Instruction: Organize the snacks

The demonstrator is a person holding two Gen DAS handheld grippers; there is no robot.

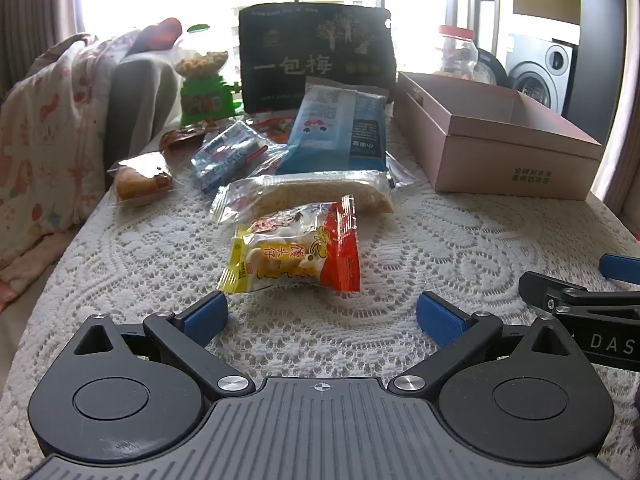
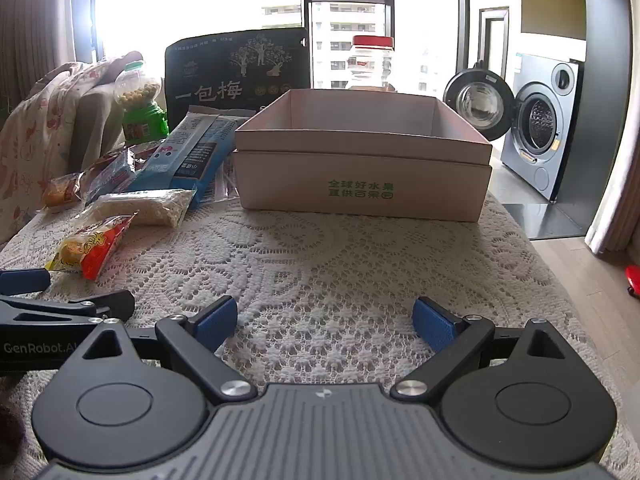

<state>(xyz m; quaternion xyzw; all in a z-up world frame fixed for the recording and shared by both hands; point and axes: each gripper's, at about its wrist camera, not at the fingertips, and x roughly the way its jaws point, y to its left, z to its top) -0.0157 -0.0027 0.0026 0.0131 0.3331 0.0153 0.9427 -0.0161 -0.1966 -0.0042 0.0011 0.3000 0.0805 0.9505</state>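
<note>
- The table [image 2: 340, 264] under me wears a white lace cloth, and everything for this job sits on it.
- The box [image 2: 362, 178], pinkish with green print on its front wall, stands open at the far right of the table; from my right view I see nothing in the part of its inside that shows.
- A black bag [image 1: 316, 60] with pale characters stands upright at the back, left of the box.
- A blue pack [image 1: 334, 132] leans up against the black bag, just beside the box's left wall.
- A clear jar [image 2: 370, 62] with a red lid stands behind the box.
- A green candy dispenser [image 1: 204, 84] with yellowish balls in its dome stands at the back left.
- A long clear pack of pale noodles [image 1: 308, 196] lies crosswise in front of the blue pack.
- A small blue-and-white packet [image 1: 228, 156] lies left of the blue pack, and a wrapped cake [image 1: 142, 182] lies near the table's left edge.
- The red-and-yellow snack [image 1: 296, 258] lies nearest me, just ahead of my left gripper [image 1: 320, 316].
- My left jaws stand wide, with nothing between them.
- My right gripper [image 2: 324, 318] hangs over bare lace in front of the box, jaws wide too, gripping nothing.
</note>
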